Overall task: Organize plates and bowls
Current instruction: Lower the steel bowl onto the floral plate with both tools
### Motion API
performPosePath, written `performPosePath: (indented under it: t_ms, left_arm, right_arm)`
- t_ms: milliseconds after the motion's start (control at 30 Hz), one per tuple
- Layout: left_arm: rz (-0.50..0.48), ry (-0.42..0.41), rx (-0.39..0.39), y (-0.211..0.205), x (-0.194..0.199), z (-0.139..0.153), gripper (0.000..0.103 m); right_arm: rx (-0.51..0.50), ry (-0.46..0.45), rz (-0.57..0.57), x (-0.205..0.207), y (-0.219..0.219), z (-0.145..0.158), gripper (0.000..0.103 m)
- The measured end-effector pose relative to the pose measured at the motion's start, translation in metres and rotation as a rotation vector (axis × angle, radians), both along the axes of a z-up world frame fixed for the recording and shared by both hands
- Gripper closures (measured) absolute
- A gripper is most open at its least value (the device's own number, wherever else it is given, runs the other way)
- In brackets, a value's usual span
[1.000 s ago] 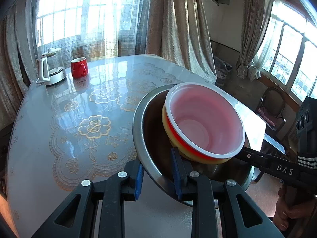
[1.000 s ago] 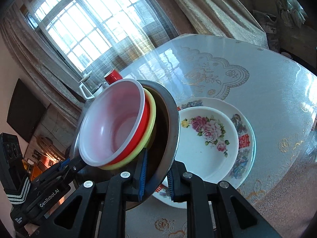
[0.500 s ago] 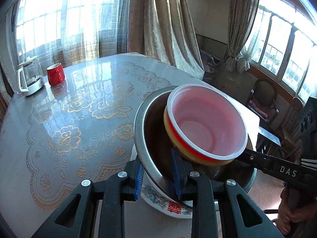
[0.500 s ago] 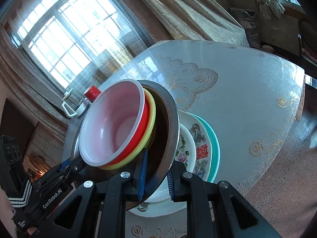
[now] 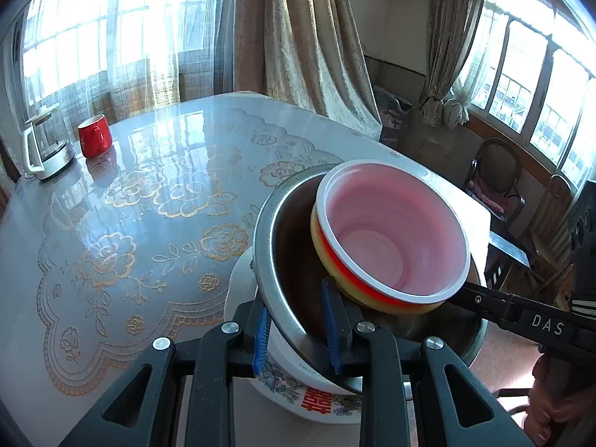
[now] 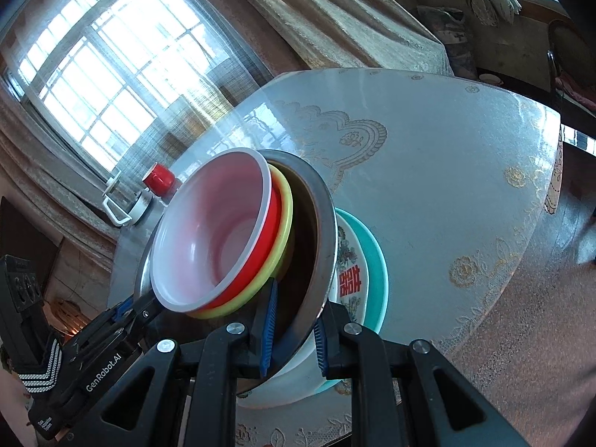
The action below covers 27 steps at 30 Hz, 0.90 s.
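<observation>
A steel bowl (image 5: pixel 266 231) (image 6: pixel 320 223) carries a nested stack of plastic bowls (image 5: pixel 391 231) (image 6: pixel 216 238): white on top, then red, then yellow. My left gripper (image 5: pixel 296 331) is shut on the steel rim at its near side. My right gripper (image 6: pixel 294 331) is shut on the opposite rim, and its arm shows in the left wrist view (image 5: pixel 521 316). The bowl hangs tilted just over a stack of plates (image 5: pixel 324 398): a white floral plate with a red character (image 6: pixel 350 279) on a teal plate (image 6: pixel 378 272). Whether the bowl touches them is hidden.
The round table (image 5: pixel 111 260) has a glossy cloth with gold flowers. A red mug (image 5: pixel 95 136) (image 6: pixel 158 177) and a glass kettle (image 5: pixel 46 145) (image 6: pixel 126 201) stand at its far side by the curtained window. Chairs (image 5: pixel 495 171) stand beyond the table edge at the right.
Both grippers have carried the steel bowl sideways and a little down over the plate stack. The floral plate, fully in view before, is now mostly covered by the bowl.
</observation>
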<state>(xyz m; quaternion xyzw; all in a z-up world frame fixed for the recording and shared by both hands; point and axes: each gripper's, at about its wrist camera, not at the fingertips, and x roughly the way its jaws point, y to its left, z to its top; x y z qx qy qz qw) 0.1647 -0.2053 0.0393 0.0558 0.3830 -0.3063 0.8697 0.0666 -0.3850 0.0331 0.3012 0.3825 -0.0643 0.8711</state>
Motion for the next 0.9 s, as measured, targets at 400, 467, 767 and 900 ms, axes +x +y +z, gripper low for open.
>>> performPosePath:
  t_ms: [400, 467, 767, 900]
  left_arm:
    - [0.014, 0.015, 0.012, -0.001, 0.001, -0.009, 0.077]
    - [0.020, 0.016, 0.018, -0.001, 0.001, -0.011, 0.077]
    - [0.032, 0.028, 0.027, 0.003, 0.000, -0.019, 0.077]
    - [0.033, 0.031, 0.028, 0.003, -0.002, -0.021, 0.077]
  right_arm:
    - [0.013, 0.024, 0.002, -0.002, 0.001, -0.007, 0.085]
    - [0.011, 0.027, 0.004, -0.001, 0.002, -0.007, 0.085]
    - [0.019, 0.046, 0.012, 0.003, 0.006, -0.012, 0.085]
    - [0.020, 0.053, 0.012, 0.005, 0.008, -0.013, 0.084]
